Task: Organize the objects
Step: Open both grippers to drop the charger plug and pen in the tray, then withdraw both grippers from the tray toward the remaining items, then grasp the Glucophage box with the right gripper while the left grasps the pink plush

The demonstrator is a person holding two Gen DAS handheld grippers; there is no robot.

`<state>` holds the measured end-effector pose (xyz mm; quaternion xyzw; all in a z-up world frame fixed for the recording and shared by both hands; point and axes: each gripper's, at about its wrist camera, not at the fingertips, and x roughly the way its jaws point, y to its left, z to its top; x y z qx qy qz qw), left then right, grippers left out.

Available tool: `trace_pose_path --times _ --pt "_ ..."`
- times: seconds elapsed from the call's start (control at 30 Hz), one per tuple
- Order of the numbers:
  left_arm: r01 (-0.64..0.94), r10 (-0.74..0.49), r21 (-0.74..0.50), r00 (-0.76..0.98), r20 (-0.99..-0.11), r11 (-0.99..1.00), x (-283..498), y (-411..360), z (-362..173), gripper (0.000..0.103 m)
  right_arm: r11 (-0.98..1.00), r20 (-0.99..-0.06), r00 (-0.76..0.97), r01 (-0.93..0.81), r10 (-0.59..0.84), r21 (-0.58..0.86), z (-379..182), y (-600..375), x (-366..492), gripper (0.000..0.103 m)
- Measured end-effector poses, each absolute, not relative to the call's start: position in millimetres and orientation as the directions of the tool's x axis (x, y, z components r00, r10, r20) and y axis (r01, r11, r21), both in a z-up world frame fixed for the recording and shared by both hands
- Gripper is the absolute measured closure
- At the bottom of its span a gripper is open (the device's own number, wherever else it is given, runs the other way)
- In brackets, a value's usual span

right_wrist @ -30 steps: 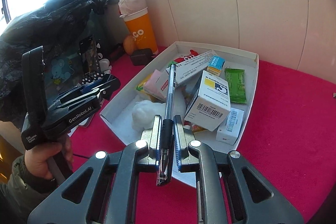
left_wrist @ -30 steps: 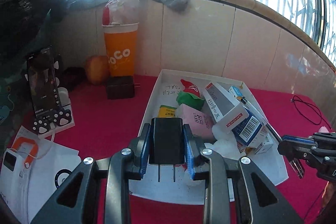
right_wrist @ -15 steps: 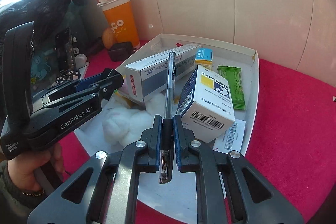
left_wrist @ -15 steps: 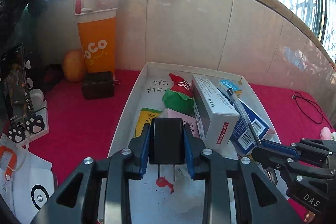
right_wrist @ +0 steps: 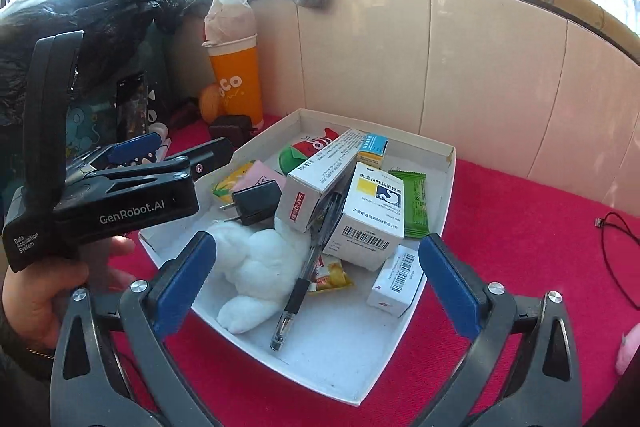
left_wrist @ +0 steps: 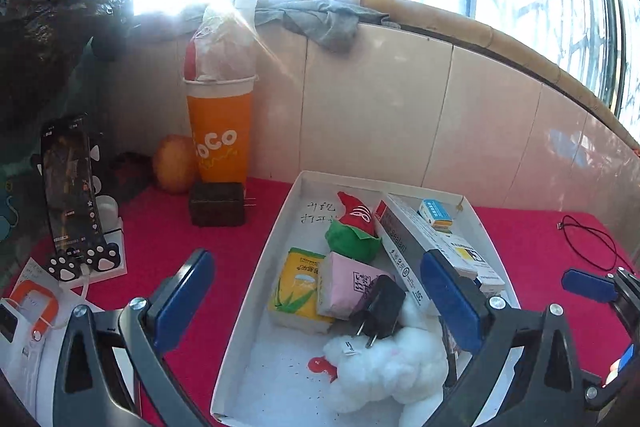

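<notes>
A white box tray [left_wrist: 256,291] [right_wrist: 448,163] on the red cloth holds several boxes and packets. A black charger plug [left_wrist: 378,309] [right_wrist: 254,201] lies in it against a pink packet [left_wrist: 344,285], above a white plush toy [left_wrist: 388,367] [right_wrist: 260,267]. A black pen [right_wrist: 306,279] lies in the tray beside the plush. My left gripper [left_wrist: 316,299] is open and empty over the tray's near end. My right gripper [right_wrist: 314,279] is open and empty above the pen.
An orange cup [left_wrist: 220,131], an orange fruit [left_wrist: 174,163] and a second dark charger [left_wrist: 218,203] stand by the tiled wall. A phone on a stand [left_wrist: 70,187] is at the left. A black cable [left_wrist: 588,235] lies on the cloth at right.
Both grippers opened. The left let go of the charger plug and the right let go of the pen; both now lie in the tray.
</notes>
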<state>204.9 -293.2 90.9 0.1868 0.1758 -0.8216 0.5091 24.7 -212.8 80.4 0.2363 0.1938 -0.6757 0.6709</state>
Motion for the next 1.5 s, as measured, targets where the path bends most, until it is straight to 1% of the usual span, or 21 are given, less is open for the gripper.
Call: trace_pose_path --times 0.1,0.27,0.37,0.5,0.63,0.73,0.83,0.9,0.97,1.0,1.03,1.13,1.2,1.27,1.4,1.5 --pt "0.899 -0.776 -0.133 -0.430 -0.462 -0.418 210.2 -288.4 100.1 0.000 -0.038 -0.556 0.008 0.997 -0.831 0.072 88.6 -197.6 17.9 0.001" --pt "0.879 -0.768 -0.130 -0.465 -0.440 -0.459 198.4 -271.7 112.5 0.000 -0.091 -0.551 -0.009 0.988 -0.834 0.121 91.8 -176.7 -3.5 0.001" --pt "0.850 -0.752 -0.134 -0.516 -0.410 -0.509 189.8 -255.1 120.1 0.000 -0.127 -0.547 -0.026 0.981 -0.837 0.149 89.9 -161.3 -19.2 0.001" --pt "0.799 -0.711 -0.118 -0.582 -0.395 -0.590 168.2 -233.4 125.7 0.000 -0.232 -0.540 -0.101 0.956 -0.836 0.181 84.9 -129.5 -54.8 0.001" --pt "0.738 -0.643 -0.097 -0.637 -0.426 -0.667 136.5 -216.4 121.2 0.000 -0.416 -0.541 -0.254 0.887 -0.802 0.201 80.3 -79.9 -118.2 0.001" --pt "0.694 -0.596 -0.075 -0.664 -0.452 -0.716 112.7 -203.1 115.1 0.000 -0.607 -0.555 -0.433 0.776 -0.711 0.172 75.2 -29.7 -181.0 0.001" --pt "0.647 -0.542 -0.072 -0.690 -0.479 -0.759 91.5 -190.3 109.5 0.000 -0.787 -0.599 -0.553 0.573 -0.579 0.231 65.7 32.3 -255.5 0.001" --pt "0.626 -0.513 -0.079 -0.699 -0.498 -0.776 79.5 -184.0 105.8 0.000 -0.845 -0.658 -0.540 0.426 -0.524 0.323 52.2 68.7 -301.6 0.001" --pt "0.613 -0.497 -0.076 -0.700 -0.513 -0.786 69.9 -179.1 101.4 0.000 -0.828 -0.698 -0.446 0.287 -0.560 0.481 34.2 96.0 -340.6 0.001" --pt "0.606 -0.490 -0.071 -0.700 -0.519 -0.792 66.0 -176.6 99.0 0.000 -0.809 -0.698 -0.414 0.236 -0.585 0.538 27.2 103.1 -353.5 0.001" --pt "0.600 -0.484 -0.066 -0.700 -0.526 -0.797 62.8 -174.1 96.7 0.000 -0.803 -0.701 -0.401 0.200 -0.589 0.561 22.1 105.4 -363.0 0.001" --pt "0.587 -0.469 -0.053 -0.694 -0.547 -0.808 58.7 -170.4 89.1 0.000 -0.834 -0.719 -0.434 0.171 -0.542 0.525 23.0 94.9 -382.1 0.001" --pt "0.589 -0.468 -0.047 -0.685 -0.558 -0.807 58.9 -171.6 84.4 0.000 -0.838 -0.724 -0.433 0.179 -0.537 0.516 24.3 76.5 -390.8 0.001" --pt "0.599 -0.469 -0.056 -0.679 -0.566 -0.799 59.9 -175.5 81.5 0.000 -0.857 -0.749 -0.420 0.193 -0.512 0.478 22.0 51.2 -400.4 0.001" --pt "0.606 -0.467 -0.073 -0.678 -0.567 -0.792 62.6 -179.7 79.5 0.000 -0.908 -0.805 -0.434 0.295 -0.404 0.297 20.9 -12.6 -410.3 0.001" --pt "0.602 -0.464 -0.076 -0.685 -0.562 -0.795 64.4 -180.1 79.6 0.000 -0.903 -0.845 -0.437 0.415 -0.308 0.114 15.9 -51.6 -401.6 0.001"
